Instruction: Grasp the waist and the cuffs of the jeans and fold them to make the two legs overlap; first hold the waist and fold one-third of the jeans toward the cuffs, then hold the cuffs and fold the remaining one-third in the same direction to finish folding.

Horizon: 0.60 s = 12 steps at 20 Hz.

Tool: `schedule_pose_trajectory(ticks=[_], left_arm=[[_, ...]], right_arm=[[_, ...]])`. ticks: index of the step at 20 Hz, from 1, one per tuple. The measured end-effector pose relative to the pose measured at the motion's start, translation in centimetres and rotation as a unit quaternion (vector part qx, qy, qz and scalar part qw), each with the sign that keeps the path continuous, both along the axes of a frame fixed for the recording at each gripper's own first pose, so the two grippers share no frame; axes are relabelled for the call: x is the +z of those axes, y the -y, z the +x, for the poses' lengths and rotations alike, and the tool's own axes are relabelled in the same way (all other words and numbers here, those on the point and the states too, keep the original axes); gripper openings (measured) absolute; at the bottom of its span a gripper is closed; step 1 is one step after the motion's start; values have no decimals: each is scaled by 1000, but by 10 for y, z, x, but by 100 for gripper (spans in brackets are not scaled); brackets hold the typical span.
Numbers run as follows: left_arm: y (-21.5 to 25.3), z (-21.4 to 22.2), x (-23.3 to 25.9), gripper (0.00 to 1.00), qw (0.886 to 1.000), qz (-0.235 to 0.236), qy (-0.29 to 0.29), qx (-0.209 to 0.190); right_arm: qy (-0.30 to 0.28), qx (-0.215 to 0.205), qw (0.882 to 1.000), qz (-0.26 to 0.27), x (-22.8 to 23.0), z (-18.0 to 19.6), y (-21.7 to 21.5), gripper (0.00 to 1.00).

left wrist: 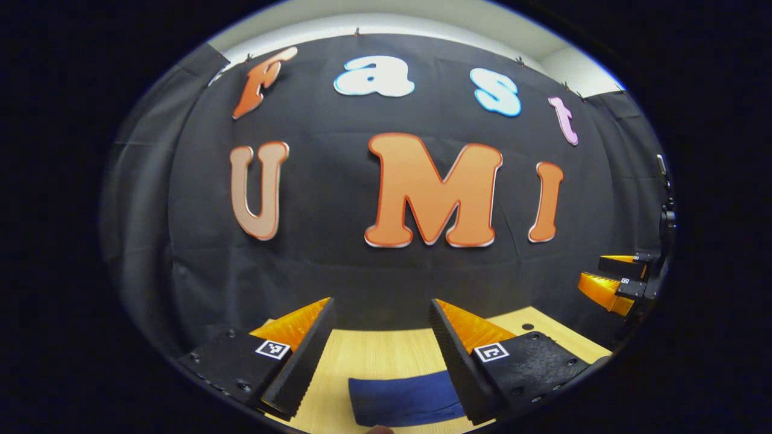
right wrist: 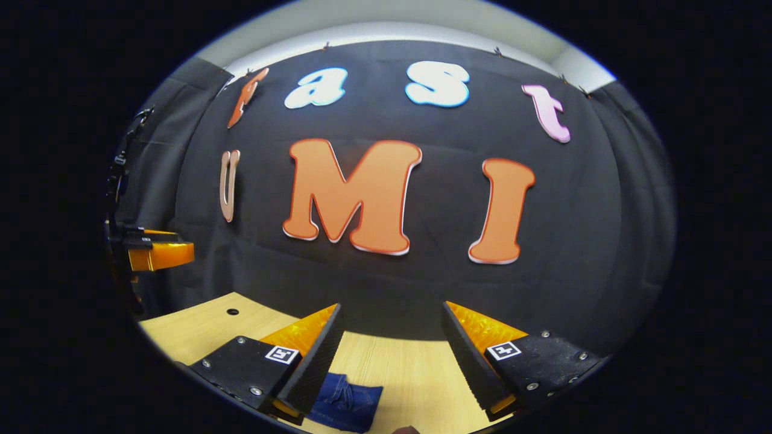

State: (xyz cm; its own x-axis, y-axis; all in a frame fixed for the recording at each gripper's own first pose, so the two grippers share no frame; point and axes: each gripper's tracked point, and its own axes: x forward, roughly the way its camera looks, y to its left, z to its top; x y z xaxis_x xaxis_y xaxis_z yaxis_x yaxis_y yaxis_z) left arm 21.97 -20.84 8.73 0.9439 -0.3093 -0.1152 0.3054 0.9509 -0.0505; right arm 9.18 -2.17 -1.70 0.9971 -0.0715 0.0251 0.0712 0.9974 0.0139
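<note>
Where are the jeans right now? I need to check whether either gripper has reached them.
The jeans lie on the wooden table, low between the left gripper's open fingers, and beside the right gripper's left finger.

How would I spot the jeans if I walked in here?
Find the pale wooden table in front of the black cloth wall. The jeans lie on its near part, a dark blue piece of denim, the one soft blue thing on the light wood.

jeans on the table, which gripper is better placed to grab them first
Left, probably. The jeans lie between the open left gripper fingers; in the right gripper view they sit off beside the right gripper's left finger.
</note>
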Motion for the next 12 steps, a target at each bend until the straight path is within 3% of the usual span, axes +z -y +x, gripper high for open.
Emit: schedule_pose_trajectory(ticks=[4, 6, 8, 9, 11, 12], left_arm=[[-4, -3, 9, 95, 1000, 7, 25, 11], [-4, -6, 10, 95, 999, -1, 29, 14], [-5, -6, 8, 94, 999, -2, 34, 19], [-2, -8, 7, 95, 999, 2, 33, 12], [-4, -11, -4, 91, 999, 29, 29, 20], [-4, -16, -12, 100, 999, 35, 26, 19]], right_arm=[[61, -12, 997, -39, 42, -8, -14, 100], [66, 2, 997, -34, 46, -12, -30, 100], [69, 10, 997, -32, 45, -13, -41, 94], [65, 13, 997, -31, 43, -13, -46, 100], [63, 15, 998, -25, 36, -16, -53, 98], [64, 15, 998, -23, 32, -18, -55, 98]])
